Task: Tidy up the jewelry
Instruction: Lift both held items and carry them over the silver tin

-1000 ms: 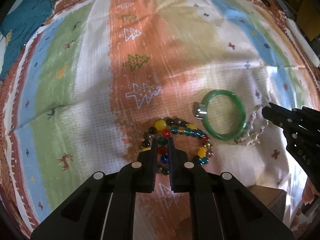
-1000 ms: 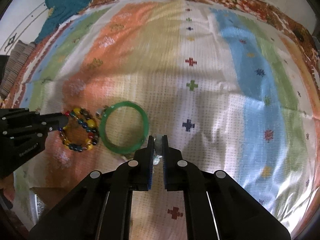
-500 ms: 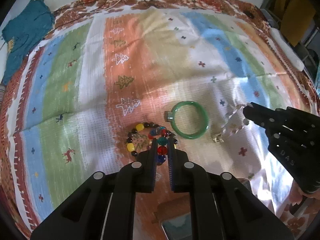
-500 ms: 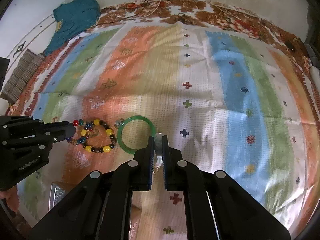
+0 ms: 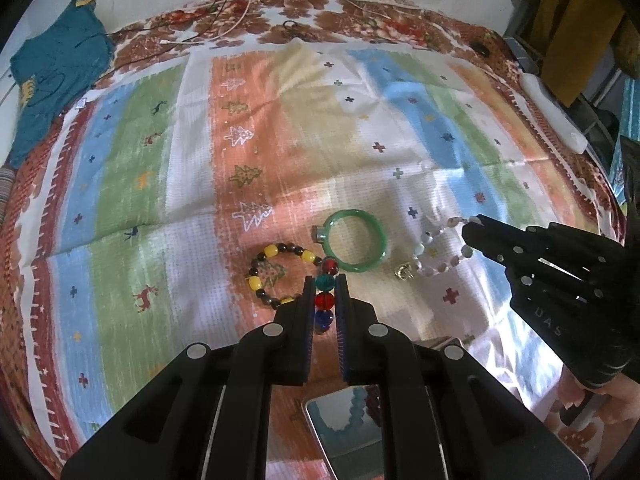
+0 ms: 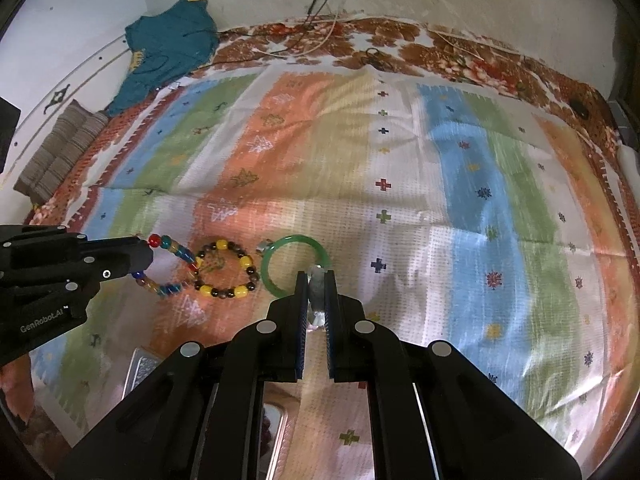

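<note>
My left gripper [image 5: 323, 282] is shut on a multicoloured glass-bead bracelet [image 5: 325, 300], which hangs as a loop [image 6: 172, 266] just above the striped cloth [image 5: 200, 200]. My right gripper [image 6: 316, 278] is shut on a pale bead bracelet [image 5: 434, 258] with a small gold charm, also lifted off the cloth. Between the two, a yellow-and-dark bead bracelet [image 5: 276, 276] and a green bangle [image 5: 354, 240] lie flat on the cloth. A small silver piece [image 5: 318, 233] sits against the bangle's left side.
A shiny reflective tray or lid [image 5: 344, 436] lies under my grippers at the near edge of the cloth. A teal garment [image 5: 56, 76] and loose cables [image 5: 240, 20] lie at the back. A white bar [image 5: 552, 112] lies at the right edge.
Both grippers have risen and drawn back, each lifting its bracelet off the cloth. The yellow bracelet and green bangle stayed put and now look smaller.
</note>
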Action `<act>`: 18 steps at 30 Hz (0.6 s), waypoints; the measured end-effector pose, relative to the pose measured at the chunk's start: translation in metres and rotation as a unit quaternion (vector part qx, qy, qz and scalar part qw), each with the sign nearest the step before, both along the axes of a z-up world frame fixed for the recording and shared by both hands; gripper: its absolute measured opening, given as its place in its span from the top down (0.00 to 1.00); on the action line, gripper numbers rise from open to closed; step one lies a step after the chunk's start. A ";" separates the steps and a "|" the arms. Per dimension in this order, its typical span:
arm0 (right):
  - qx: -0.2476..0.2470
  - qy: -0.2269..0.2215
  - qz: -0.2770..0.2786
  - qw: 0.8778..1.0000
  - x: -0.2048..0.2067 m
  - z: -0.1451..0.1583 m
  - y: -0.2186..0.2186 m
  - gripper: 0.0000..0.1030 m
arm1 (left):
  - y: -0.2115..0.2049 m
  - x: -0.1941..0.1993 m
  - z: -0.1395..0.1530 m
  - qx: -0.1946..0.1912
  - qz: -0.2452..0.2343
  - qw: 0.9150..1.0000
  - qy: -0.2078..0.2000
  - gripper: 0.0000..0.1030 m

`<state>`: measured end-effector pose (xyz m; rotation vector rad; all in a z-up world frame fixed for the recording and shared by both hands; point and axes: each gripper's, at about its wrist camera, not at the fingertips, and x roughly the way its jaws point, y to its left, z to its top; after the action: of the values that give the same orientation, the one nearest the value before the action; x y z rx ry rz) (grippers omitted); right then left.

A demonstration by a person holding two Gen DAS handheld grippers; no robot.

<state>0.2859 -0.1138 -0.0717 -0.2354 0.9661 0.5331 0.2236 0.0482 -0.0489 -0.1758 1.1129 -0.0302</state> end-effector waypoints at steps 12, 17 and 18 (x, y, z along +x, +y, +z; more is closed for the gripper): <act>0.019 0.000 0.014 1.000 -0.021 0.013 -0.004 0.92 | -0.013 -0.021 0.018 -0.012 -0.015 1.000 -0.023 0.91; 0.018 -0.010 0.014 1.000 -0.030 0.018 -0.007 0.92 | -0.019 -0.032 0.027 -0.014 -0.018 0.999 -0.036 0.91; 0.022 -0.011 0.014 1.000 -0.032 0.020 -0.009 0.92 | -0.019 -0.034 0.029 -0.015 -0.018 0.999 -0.039 0.91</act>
<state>0.2538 -0.1224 -0.0514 -0.2160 0.9296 0.5763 0.1899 0.0290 -0.0198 -0.1804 1.0386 -0.0850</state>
